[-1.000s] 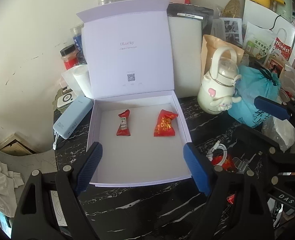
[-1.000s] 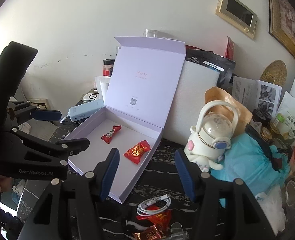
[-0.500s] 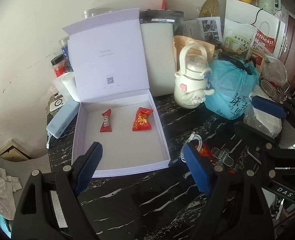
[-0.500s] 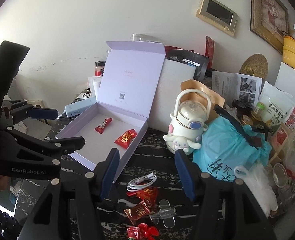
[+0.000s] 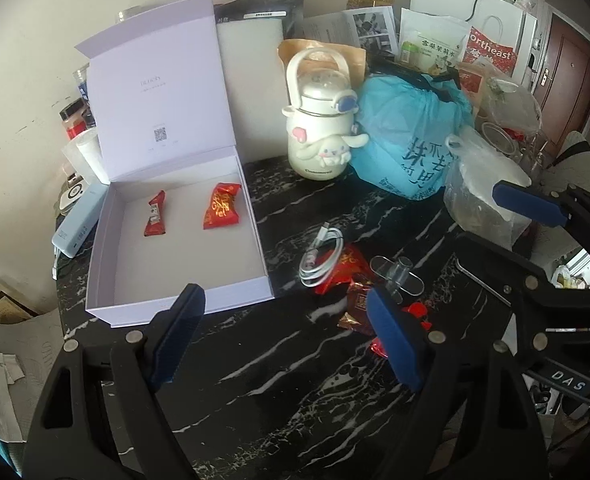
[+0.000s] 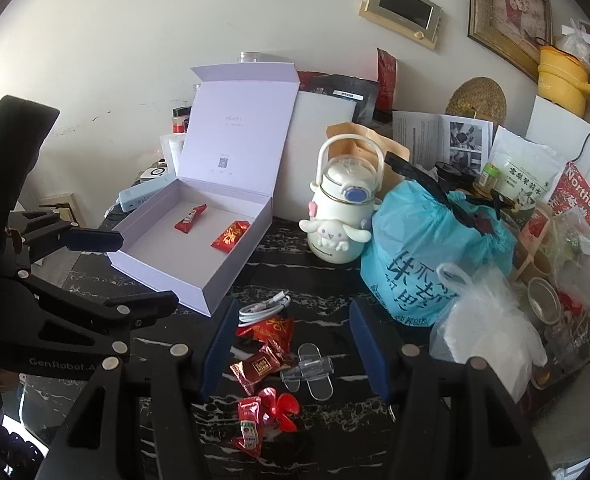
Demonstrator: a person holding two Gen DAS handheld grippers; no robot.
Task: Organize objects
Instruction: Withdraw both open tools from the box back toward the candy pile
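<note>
Near the black marbled surface's (image 6: pixel 319 280) front edge, the spread, empty right tool (image 6: pixel 291 344) frames crinkly red foil candies (image 6: pixel 261 364); closing there risks snagging the coiled white cable (image 6: pixel 265 308).

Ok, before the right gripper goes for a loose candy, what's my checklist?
1. Right gripper open, empty: ok.
2. Left gripper open, empty: ok.
3. Lavender box lid up, floor space free beside two red candies: ok.
4. Loose candies on black marble table between right fingers: ok.
5. White cable overlaps the top candy, clear plastic clip touches the pile: not ok.
6. Candies sticking together: cannot tell.
</note>
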